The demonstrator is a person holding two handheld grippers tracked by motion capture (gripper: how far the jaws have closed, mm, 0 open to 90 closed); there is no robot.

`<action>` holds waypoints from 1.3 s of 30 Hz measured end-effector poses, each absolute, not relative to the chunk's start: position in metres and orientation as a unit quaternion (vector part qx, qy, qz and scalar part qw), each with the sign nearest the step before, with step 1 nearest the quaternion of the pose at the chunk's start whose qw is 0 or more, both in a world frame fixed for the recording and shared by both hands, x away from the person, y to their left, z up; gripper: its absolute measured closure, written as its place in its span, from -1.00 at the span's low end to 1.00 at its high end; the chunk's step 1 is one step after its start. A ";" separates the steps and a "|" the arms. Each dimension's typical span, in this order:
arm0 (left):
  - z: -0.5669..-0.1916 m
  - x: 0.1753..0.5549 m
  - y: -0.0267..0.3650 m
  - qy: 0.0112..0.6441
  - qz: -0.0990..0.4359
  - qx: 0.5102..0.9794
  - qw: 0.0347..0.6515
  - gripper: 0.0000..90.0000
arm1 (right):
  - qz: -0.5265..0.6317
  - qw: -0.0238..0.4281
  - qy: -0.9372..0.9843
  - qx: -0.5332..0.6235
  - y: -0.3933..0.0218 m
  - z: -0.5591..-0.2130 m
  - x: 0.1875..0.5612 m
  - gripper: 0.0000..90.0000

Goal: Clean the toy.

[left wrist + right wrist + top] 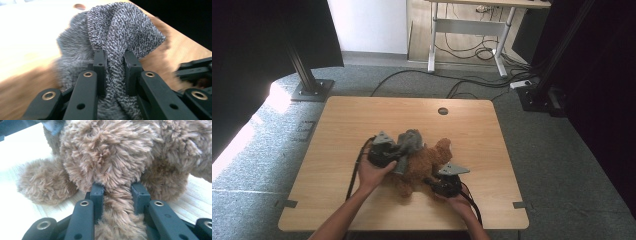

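Tongs (113, 65) pinching grey knit cloth (120, 30), other tongs (117, 195) gripping teddy (112, 152)

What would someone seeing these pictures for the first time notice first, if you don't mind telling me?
A brown plush toy lies in the middle of the wooden table, with a grey knitted cloth draped over its far end. The left gripper is clamped on a fold of that cloth, and the right gripper pinches a furry limb of the toy at the near side.
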State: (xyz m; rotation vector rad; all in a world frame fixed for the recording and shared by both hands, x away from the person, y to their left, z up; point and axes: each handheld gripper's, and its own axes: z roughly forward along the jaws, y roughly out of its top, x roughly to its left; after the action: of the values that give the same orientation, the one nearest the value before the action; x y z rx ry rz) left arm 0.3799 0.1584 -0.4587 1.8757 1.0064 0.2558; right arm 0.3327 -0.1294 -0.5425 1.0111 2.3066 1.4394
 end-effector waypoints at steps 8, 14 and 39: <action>-0.455 0.373 0.218 0.447 0.107 0.737 0.496 0.67 | 0.492 0.118 0.790 0.346 -0.128 -0.544 0.331 0.53; -0.463 0.366 0.228 0.450 0.095 0.734 0.499 0.67 | 0.491 0.122 0.789 0.348 -0.128 -0.544 0.330 0.53; -0.494 0.357 0.220 0.443 0.056 0.715 0.538 0.70 | 0.407 0.170 0.810 0.386 -0.102 -0.546 0.349 0.24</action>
State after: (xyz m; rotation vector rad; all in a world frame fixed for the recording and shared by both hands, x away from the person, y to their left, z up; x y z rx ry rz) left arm 0.3575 0.2201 -0.4943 1.7005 1.0538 0.1321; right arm 0.3486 -0.1021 -0.5456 1.0966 2.3019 1.1550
